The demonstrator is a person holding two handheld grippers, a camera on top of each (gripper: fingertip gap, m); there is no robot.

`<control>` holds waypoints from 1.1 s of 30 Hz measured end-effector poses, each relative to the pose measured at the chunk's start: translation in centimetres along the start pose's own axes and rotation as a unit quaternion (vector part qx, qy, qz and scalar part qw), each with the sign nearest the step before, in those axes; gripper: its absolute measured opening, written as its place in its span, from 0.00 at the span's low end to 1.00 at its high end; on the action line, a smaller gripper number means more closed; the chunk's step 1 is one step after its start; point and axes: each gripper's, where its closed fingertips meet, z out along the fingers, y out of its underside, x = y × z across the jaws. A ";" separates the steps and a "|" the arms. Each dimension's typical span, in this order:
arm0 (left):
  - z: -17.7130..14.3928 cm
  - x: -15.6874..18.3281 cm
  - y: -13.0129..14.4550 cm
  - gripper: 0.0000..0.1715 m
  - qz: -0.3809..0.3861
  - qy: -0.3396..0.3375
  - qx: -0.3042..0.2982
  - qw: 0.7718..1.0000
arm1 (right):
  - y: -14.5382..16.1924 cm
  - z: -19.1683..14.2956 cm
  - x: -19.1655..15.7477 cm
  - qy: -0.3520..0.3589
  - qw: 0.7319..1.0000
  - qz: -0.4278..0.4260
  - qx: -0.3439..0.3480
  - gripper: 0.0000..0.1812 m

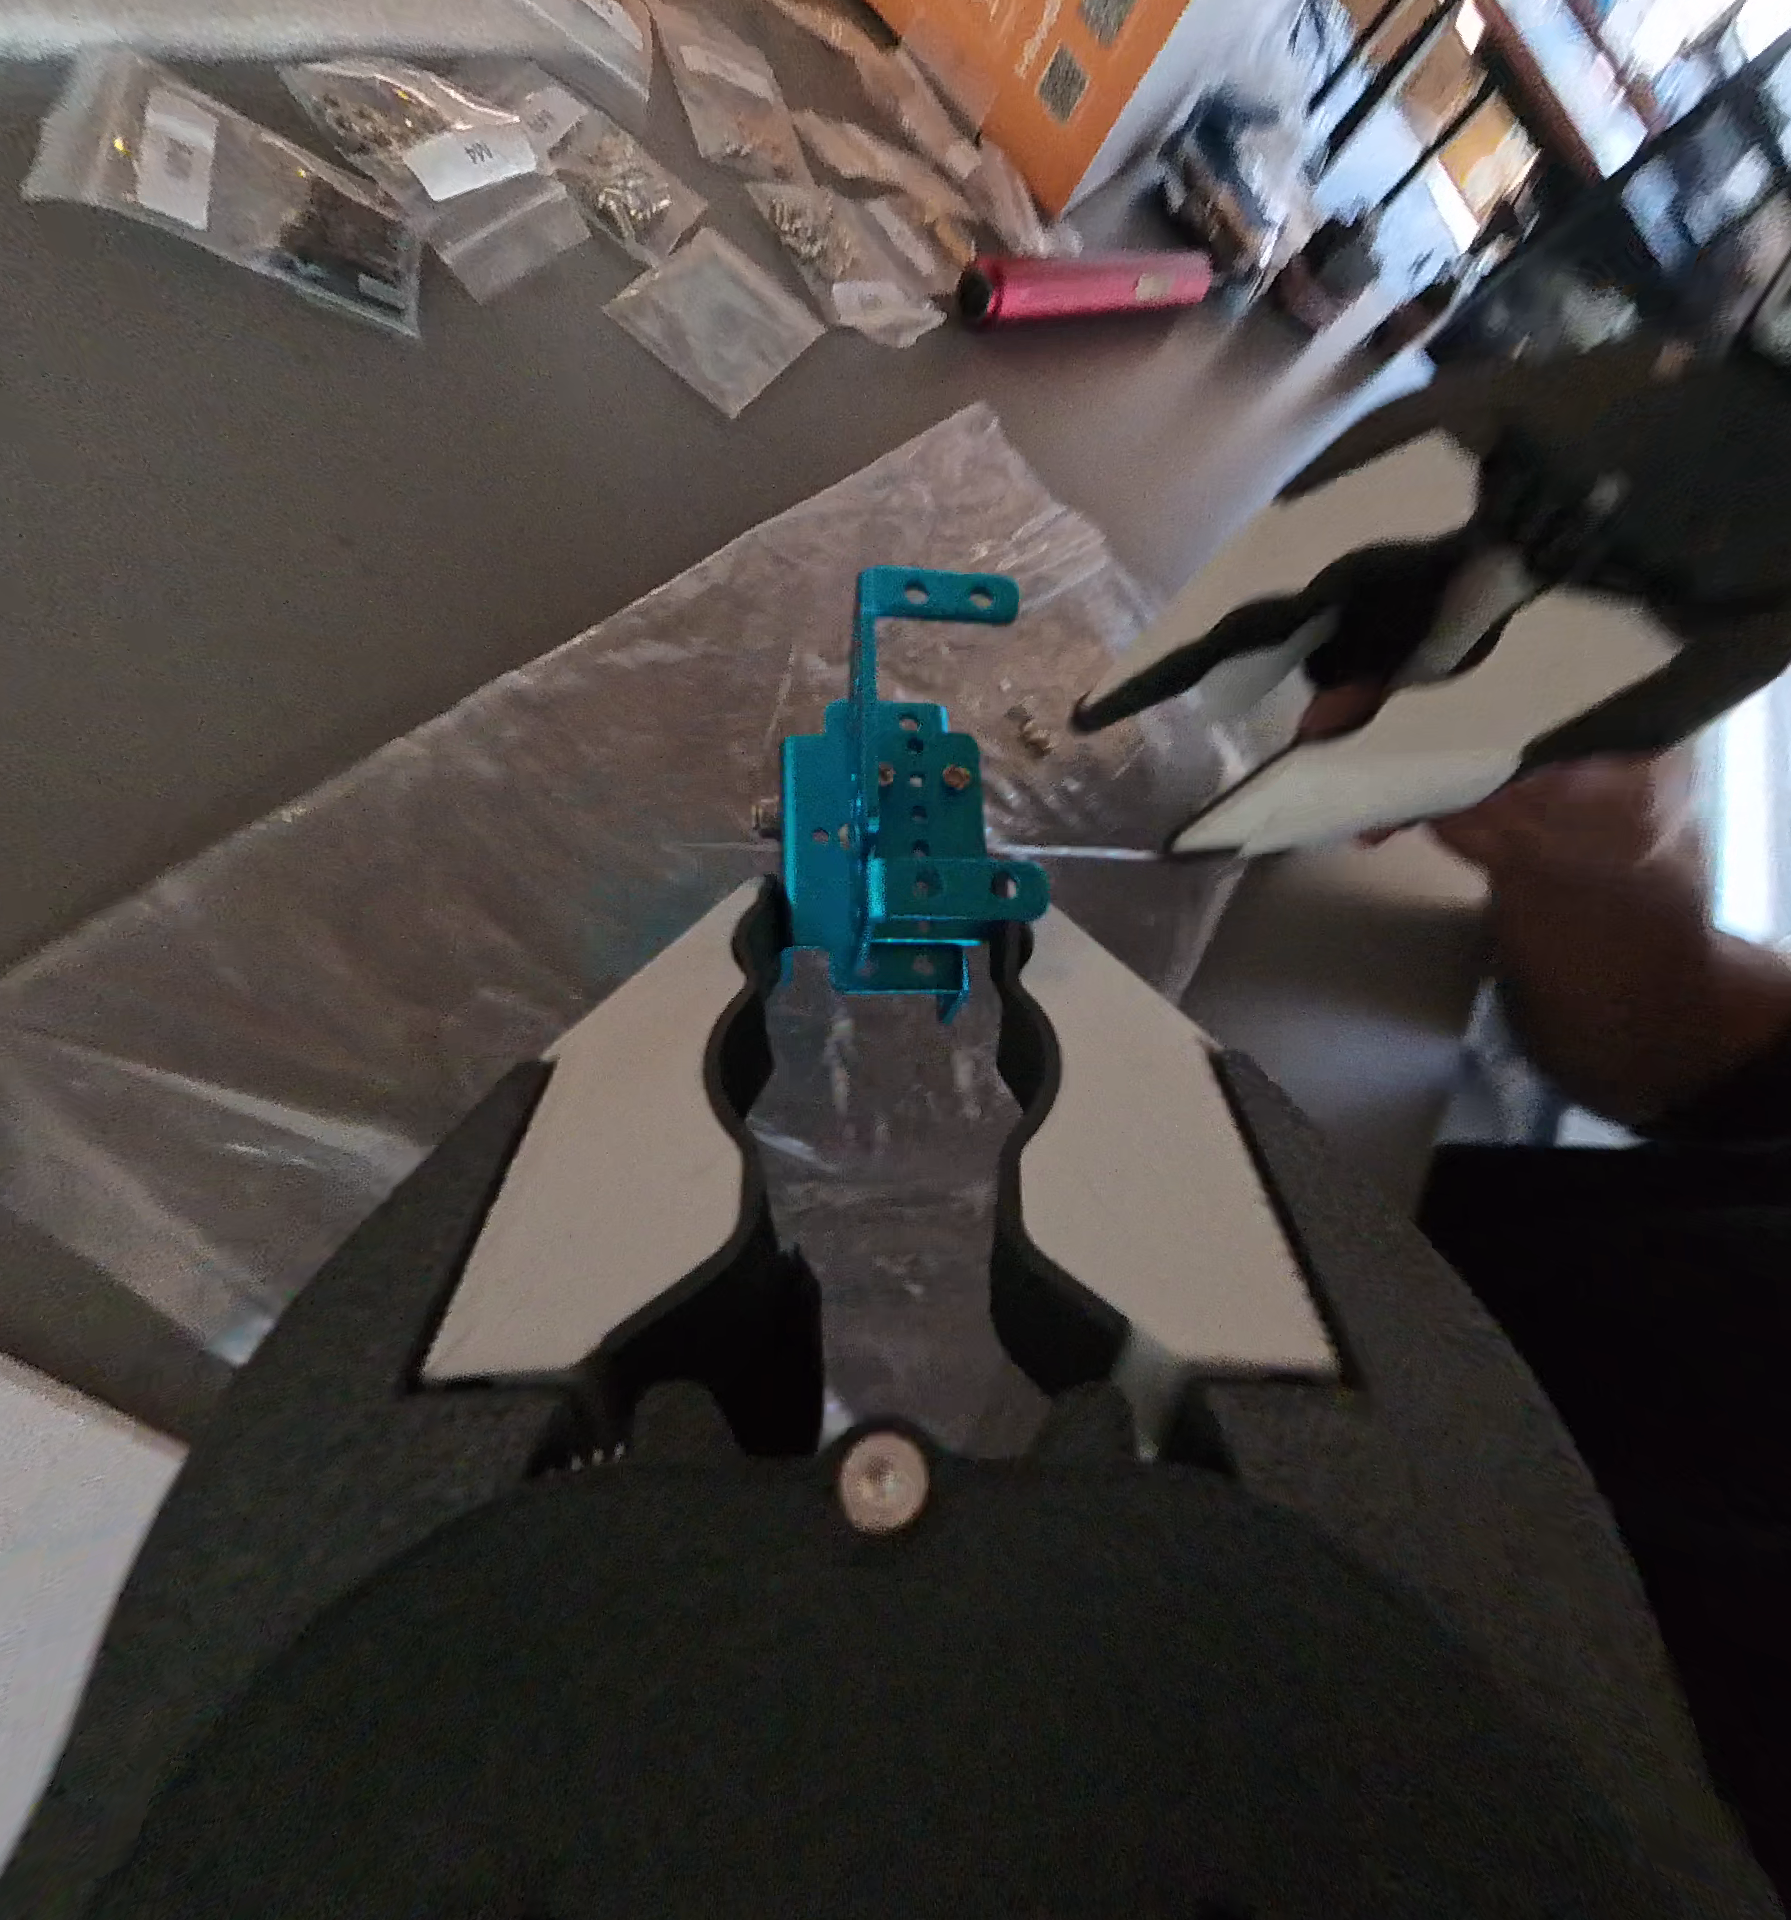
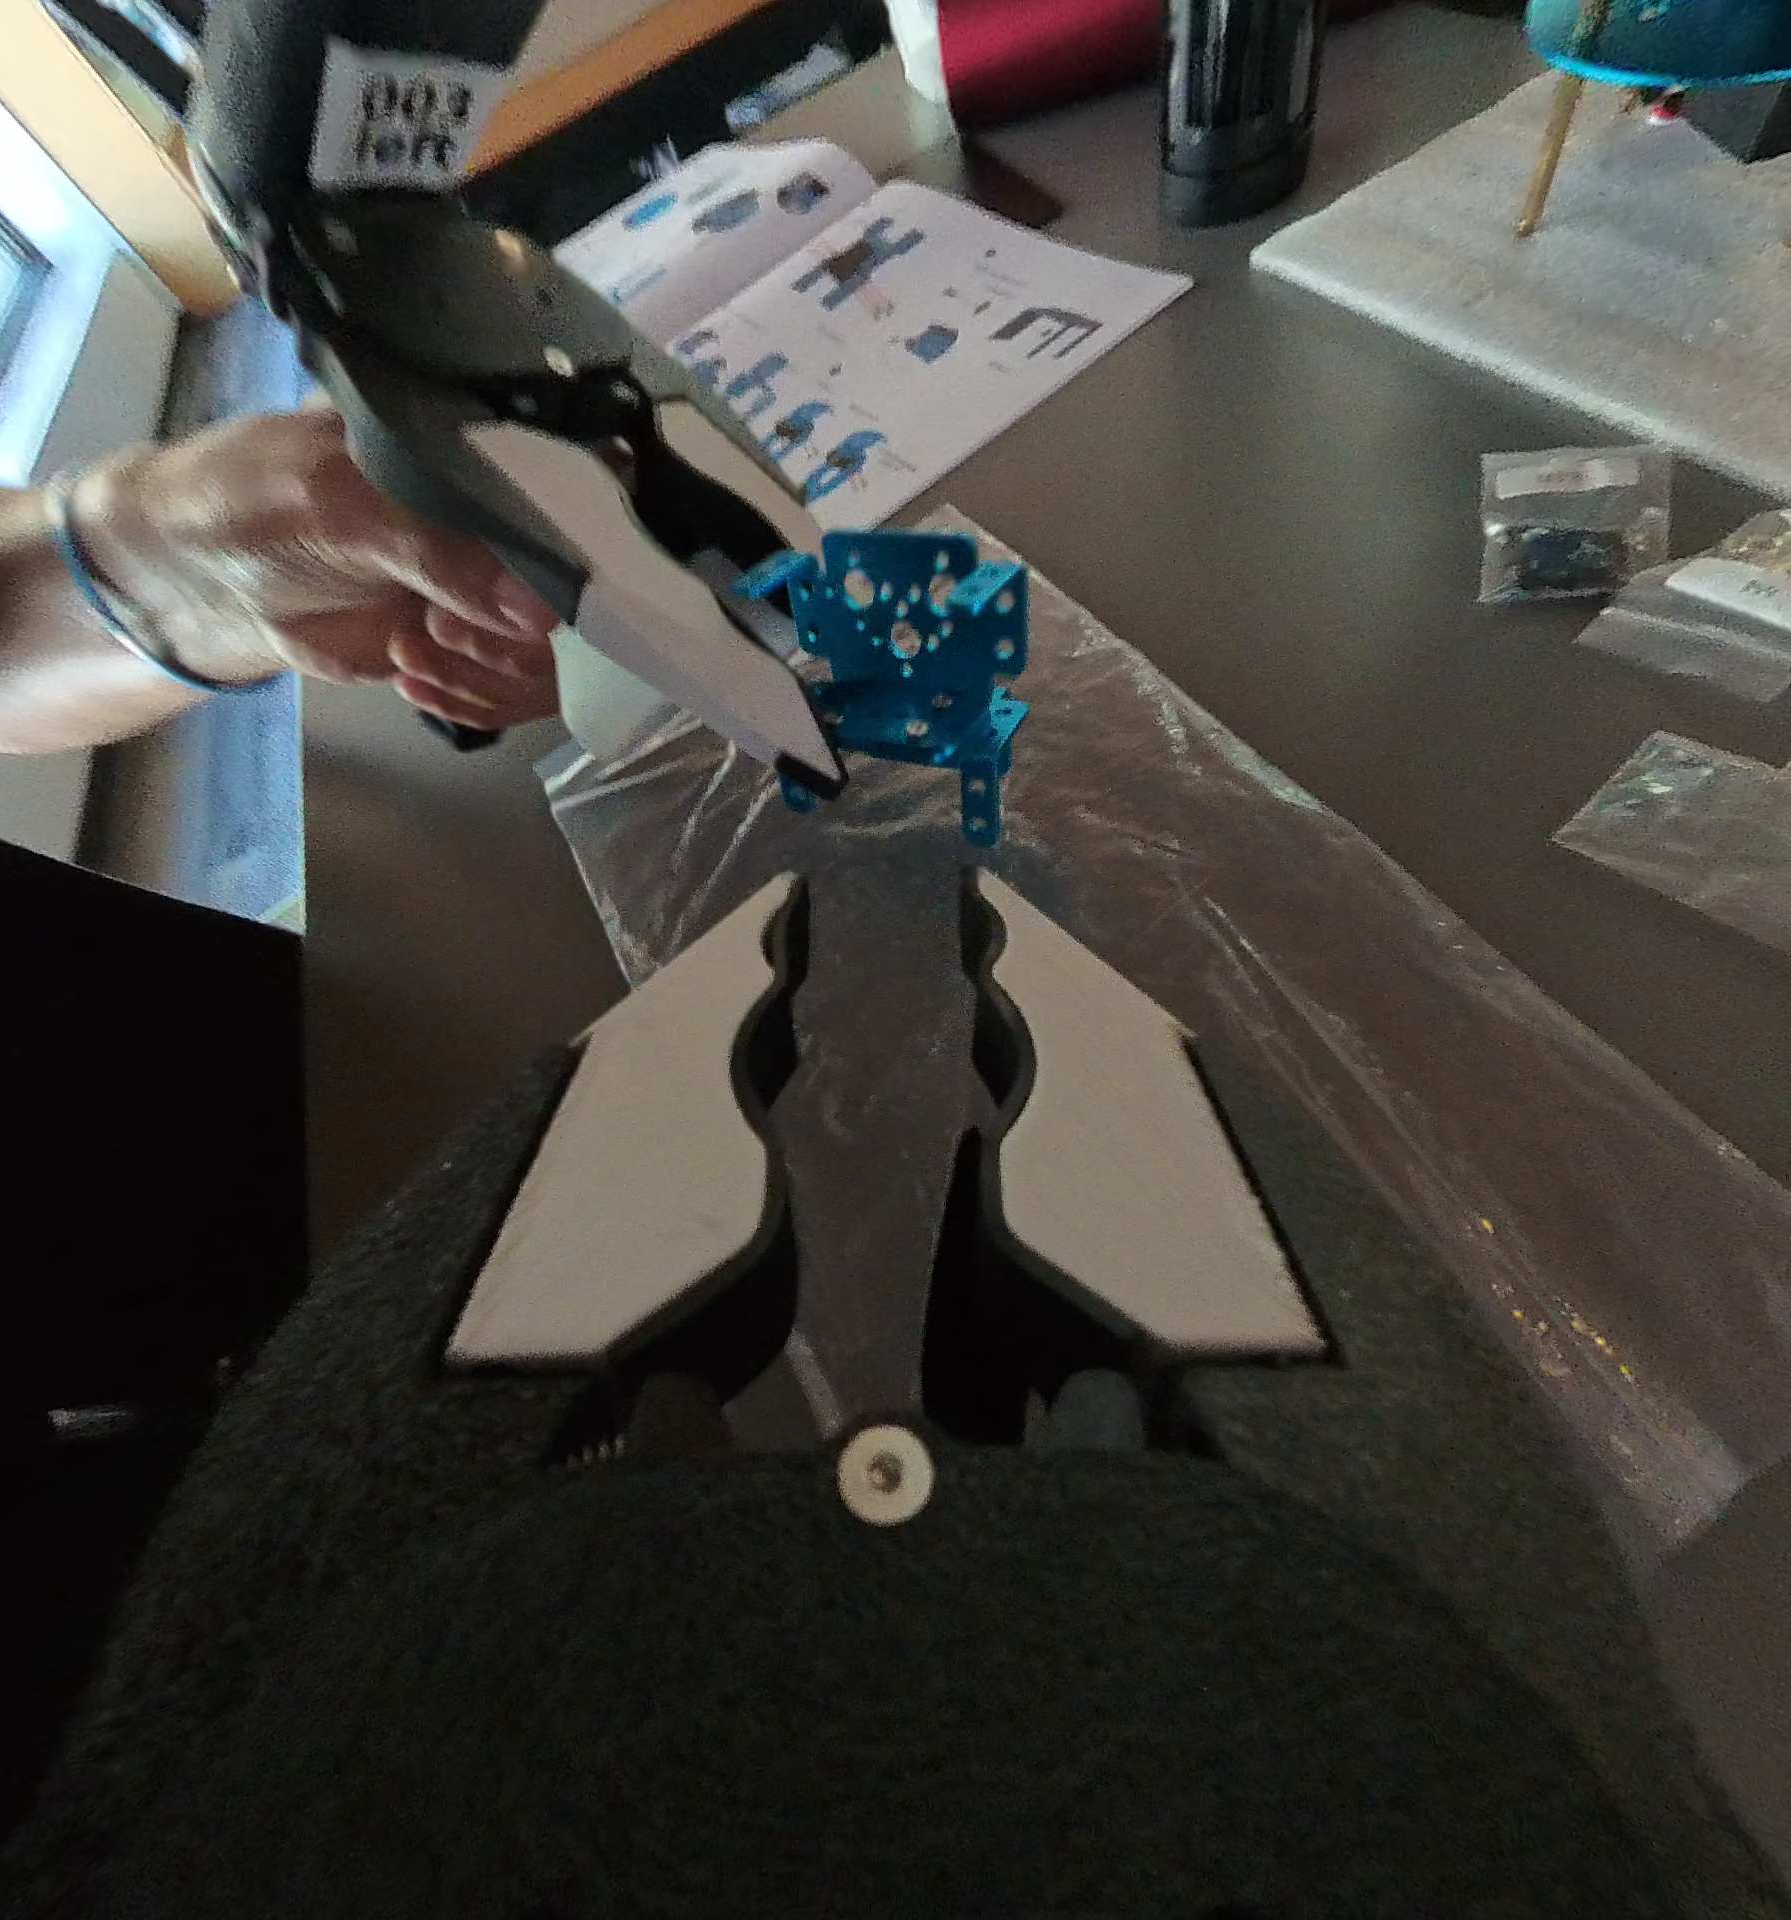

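Note:
My left gripper [image 1: 886,925] is shut on a blue metal bracket assembly [image 1: 901,821] with many holes and holds it by its lower end above a clear plastic bag [image 1: 455,935] on the dark table. In the right wrist view the same left gripper [image 2: 808,675] reaches in from the upper left and holds the assembly [image 2: 912,655]. My right gripper [image 2: 886,894] is open and empty just short of the assembly, over the plastic bag [image 2: 1234,935]. It also shows in the left wrist view [image 1: 1130,779] at the right, tips near a few small screws [image 1: 1031,727].
Several small bags of hardware [image 1: 351,208], a pink cylinder [image 1: 1088,286] and an orange box [image 1: 1057,94] lie at the back. An open booklet [image 2: 922,312], a black bottle [image 2: 1239,104], a grey slab [image 2: 1597,291] and more bags [image 2: 1701,623] lie beyond. A hand [image 2: 299,582] grips the left tool. About 6 cm separates my left fingertips from my right. The pink cylinder [image 1: 1088,286] lies around 25 cm away from my right fingertips.

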 end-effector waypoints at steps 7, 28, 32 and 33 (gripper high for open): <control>-0.1 3.6 -0.8 0.23 -0.137 0.062 0.066 0.986 | 0.3 0.6 -0.9 0.062 0.998 -0.030 0.010 0.41; 0.6 4.2 1.1 0.39 -0.217 0.100 0.087 0.967 | 0.6 0.9 -1.1 0.024 0.992 -0.095 -0.074 0.33; -0.5 3.5 1.3 0.39 -0.194 0.088 0.098 0.972 | 1.1 1.4 -0.4 0.024 0.984 -0.130 -0.116 0.33; -0.8 3.3 1.2 0.39 -0.181 0.080 0.100 0.975 | 1.2 1.6 -0.4 0.020 0.983 -0.138 -0.122 0.33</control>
